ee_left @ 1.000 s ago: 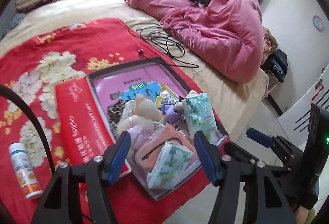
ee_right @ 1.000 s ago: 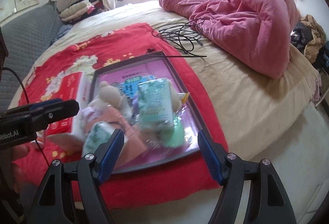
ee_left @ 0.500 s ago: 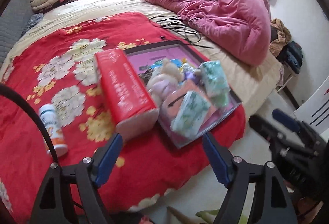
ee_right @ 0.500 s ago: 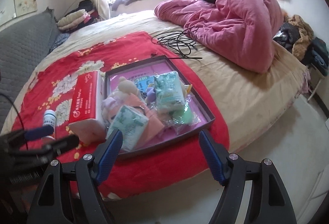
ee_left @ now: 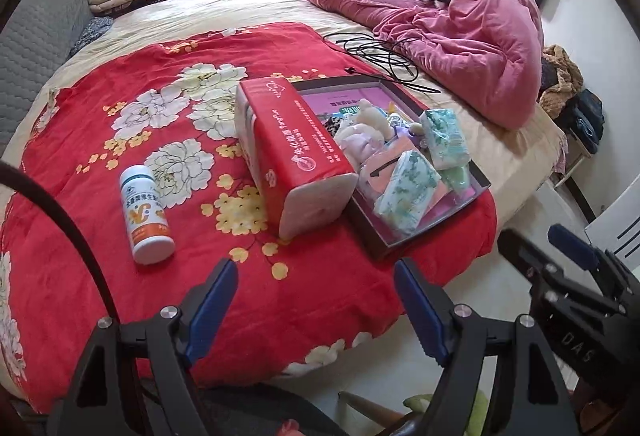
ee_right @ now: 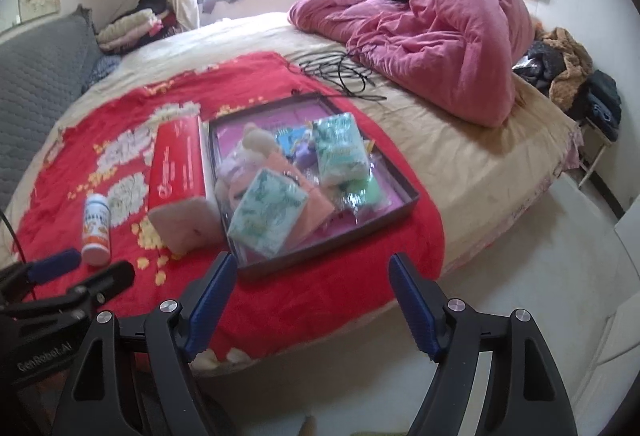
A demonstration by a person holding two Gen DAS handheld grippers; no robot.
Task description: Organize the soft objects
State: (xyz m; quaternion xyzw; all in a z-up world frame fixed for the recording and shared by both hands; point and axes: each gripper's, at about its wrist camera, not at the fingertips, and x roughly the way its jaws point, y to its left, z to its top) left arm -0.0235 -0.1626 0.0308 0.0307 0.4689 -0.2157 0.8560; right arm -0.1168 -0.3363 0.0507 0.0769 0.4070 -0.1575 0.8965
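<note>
A: Where did both tools stand?

B: Left gripper [ee_left: 316,300] and right gripper [ee_right: 310,300] hung off the near edge of the bed, jaws spread, nothing between them. The left jaws had just been opening further, and the right ones too.

A: And the soft things?

B: Heaped in the dark tray [ee_right: 404,201] on the red floral blanket [ee_left: 120,163]: two green-patterned tissue packs [ee_right: 268,211], a plush toy [ee_left: 368,119], a pink pouch [ee_right: 316,203]. The big red tissue pack [ee_left: 296,155] lay outside, touching the tray's left wall. A white bottle [ee_left: 146,213] lay apart on the blanket.

A: Step in hand?

B: Between grasps, I'd judge; sorting looked nearly finished. The next move probably called for reaching in, perhaps to the red pack, which is wide and squashy, so a grip across its narrow side.
</note>
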